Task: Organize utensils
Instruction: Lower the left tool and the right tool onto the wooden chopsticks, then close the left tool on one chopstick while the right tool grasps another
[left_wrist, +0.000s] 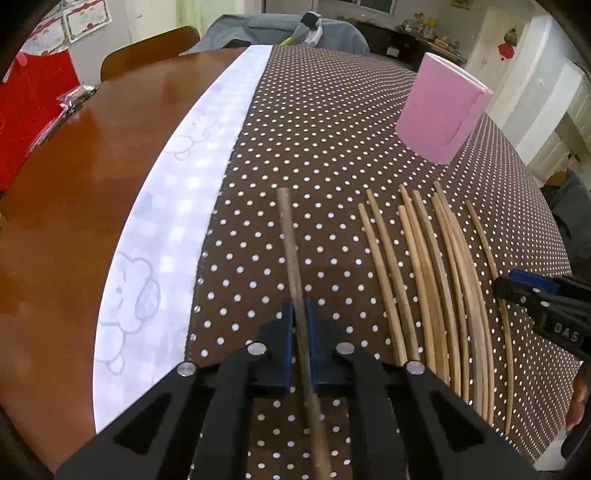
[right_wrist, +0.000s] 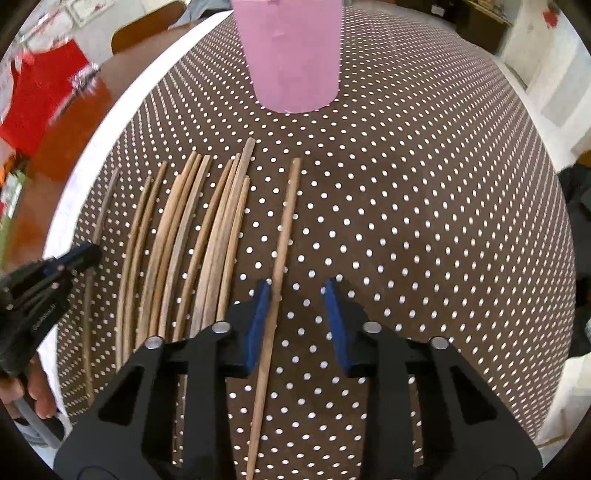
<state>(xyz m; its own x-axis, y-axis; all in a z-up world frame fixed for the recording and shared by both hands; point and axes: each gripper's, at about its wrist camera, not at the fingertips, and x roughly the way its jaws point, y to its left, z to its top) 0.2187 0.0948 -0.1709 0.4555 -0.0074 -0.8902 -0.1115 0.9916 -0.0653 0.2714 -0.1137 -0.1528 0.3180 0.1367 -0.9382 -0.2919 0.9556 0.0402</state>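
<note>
The left hand-held gripper is clenched on a dark chopstick, whose long axis runs straight ahead along the fingers, tip toward the far edge of the worktop. The pink holder stands ahead and to the right of it, so the carry goes that way. The right hand-held gripper is released, its pads straddling a lone pale chopstick that lies nearer its left pad and points away toward the holder. The remaining chopsticks lie roughly parallel on the dotted cloth, between the two grippers.
</note>
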